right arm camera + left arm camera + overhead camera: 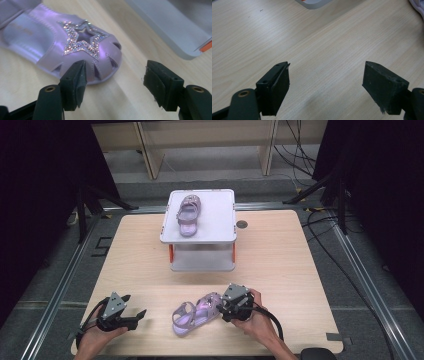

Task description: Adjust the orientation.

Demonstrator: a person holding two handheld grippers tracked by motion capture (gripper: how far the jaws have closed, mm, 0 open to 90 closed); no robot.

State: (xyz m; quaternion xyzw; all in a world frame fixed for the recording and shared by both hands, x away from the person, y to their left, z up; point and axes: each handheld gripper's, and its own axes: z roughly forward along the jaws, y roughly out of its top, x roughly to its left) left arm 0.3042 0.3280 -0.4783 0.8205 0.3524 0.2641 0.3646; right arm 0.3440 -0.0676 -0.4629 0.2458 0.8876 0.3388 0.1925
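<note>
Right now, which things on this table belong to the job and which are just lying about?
Job:
- lilac star-studded sandal on the table
- matching lilac sandal on the shelf
- white two-tier plastic shelf
- right tool, open at the toe
- left tool, open

Lying about:
- dark round table grommet

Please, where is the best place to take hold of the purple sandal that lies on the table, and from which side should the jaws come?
Probably the toe end of the purple sandal. It points at the right gripper, whose open jaws are just short of it. Come in low along the table from that side: one jaw over the strapped upper by the glitter star, one at the sole edge. The toe is thin enough to fit between them.
</note>
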